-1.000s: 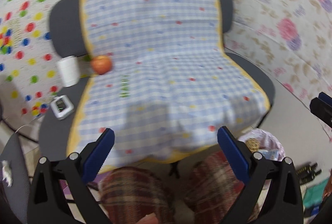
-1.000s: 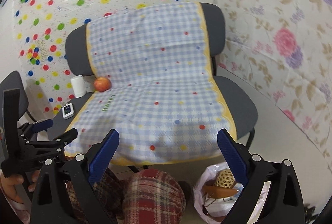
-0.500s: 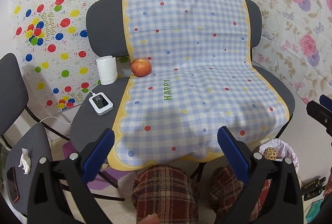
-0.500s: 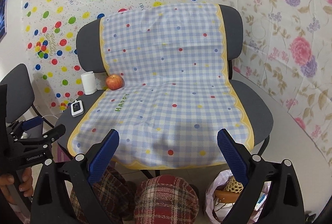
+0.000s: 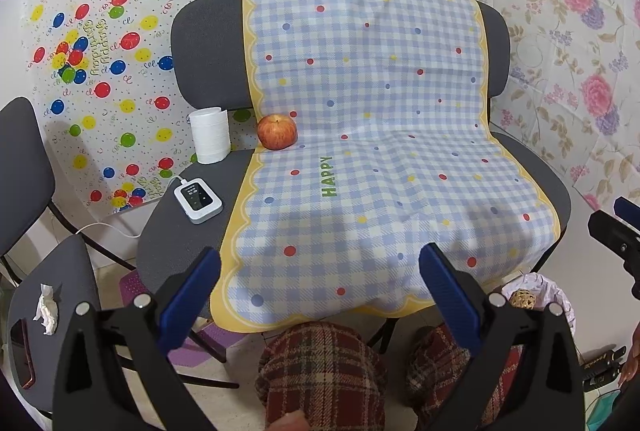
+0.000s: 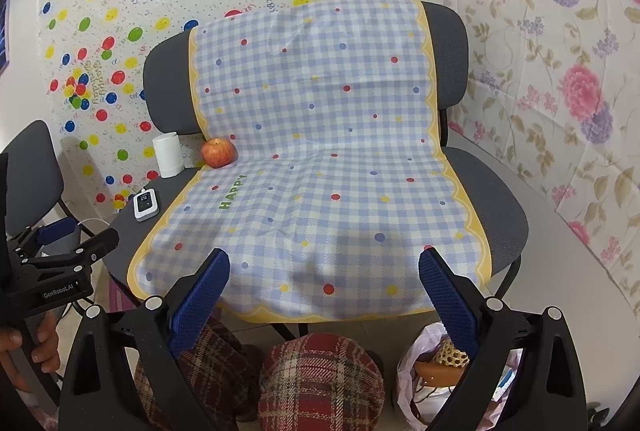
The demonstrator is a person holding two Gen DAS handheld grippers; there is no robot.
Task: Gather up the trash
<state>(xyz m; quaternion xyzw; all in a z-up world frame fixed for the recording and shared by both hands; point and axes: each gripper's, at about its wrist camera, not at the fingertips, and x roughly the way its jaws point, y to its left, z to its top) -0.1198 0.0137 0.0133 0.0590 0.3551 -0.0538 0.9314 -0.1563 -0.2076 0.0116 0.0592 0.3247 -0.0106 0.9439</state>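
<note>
Left tool (image 5: pixel 320 273): matte black angular frame, two fingers faced with ribbed blue pads (image 5: pixel 188 297), round silver screw heads along the arms at 7 and 5 o'clock. Right tool (image 6: pixel 324 273): same build, black frame, textured blue pads (image 6: pixel 448 297), silver screws. Left tool body, seen at 9 o'clock in the right wrist view, carries white "GenRobot.AI" lettering. Person: trousers (image 6: pixel 320 383) in red, cream and dark green plaid.
</note>
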